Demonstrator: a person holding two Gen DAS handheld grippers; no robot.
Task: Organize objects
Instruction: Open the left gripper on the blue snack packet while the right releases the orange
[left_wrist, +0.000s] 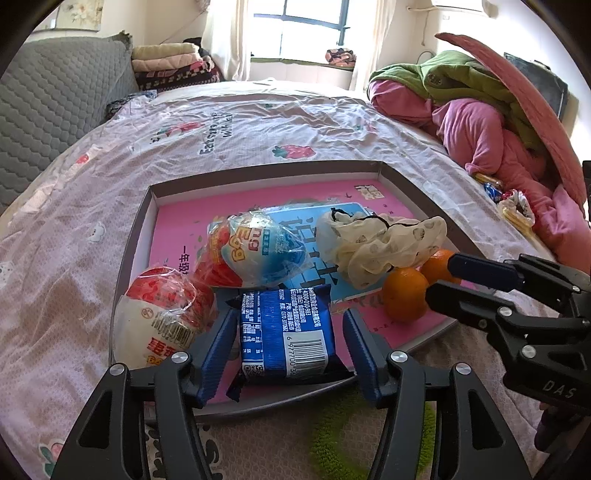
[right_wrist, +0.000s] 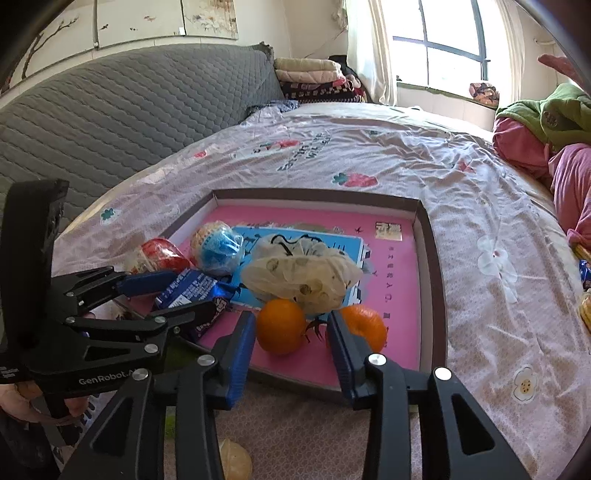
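1. Left tongs (left_wrist: 291, 339) spread around the blue foil snack packet (left_wrist: 286, 332) at the near edge of the shallow pink-lined cardboard tray (left_wrist: 266, 173) on the bed; it could slide off.
2. Right tongs (right_wrist: 291, 332) spread around the near orange tangerine (right_wrist: 280, 326); a nudge could roll it.
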